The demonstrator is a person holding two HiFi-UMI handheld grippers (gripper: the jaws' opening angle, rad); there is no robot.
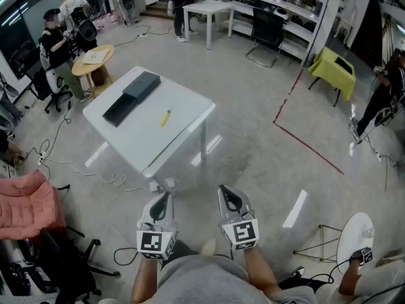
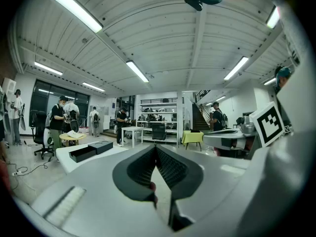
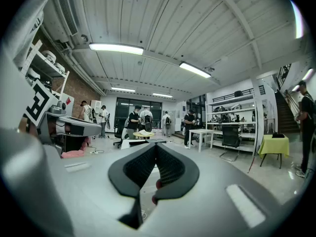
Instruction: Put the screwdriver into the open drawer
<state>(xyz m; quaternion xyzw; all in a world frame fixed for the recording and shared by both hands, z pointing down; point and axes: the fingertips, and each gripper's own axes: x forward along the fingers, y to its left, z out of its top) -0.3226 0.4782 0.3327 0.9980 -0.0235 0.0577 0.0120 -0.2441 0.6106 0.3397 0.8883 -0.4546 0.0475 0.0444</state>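
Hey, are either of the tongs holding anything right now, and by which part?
Nothing is held. The left tongs and right tongs are both shut and empty; the small yellow screwdriver lies on the white table.

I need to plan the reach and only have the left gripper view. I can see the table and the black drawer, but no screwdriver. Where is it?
Observer: In the head view the screwdriver lies flat on the table, to the right of the drawer and not touching it.
Operator: Is my other gripper free to take it?
Observer: Yes. The right gripper has its jaws together with nothing between them.
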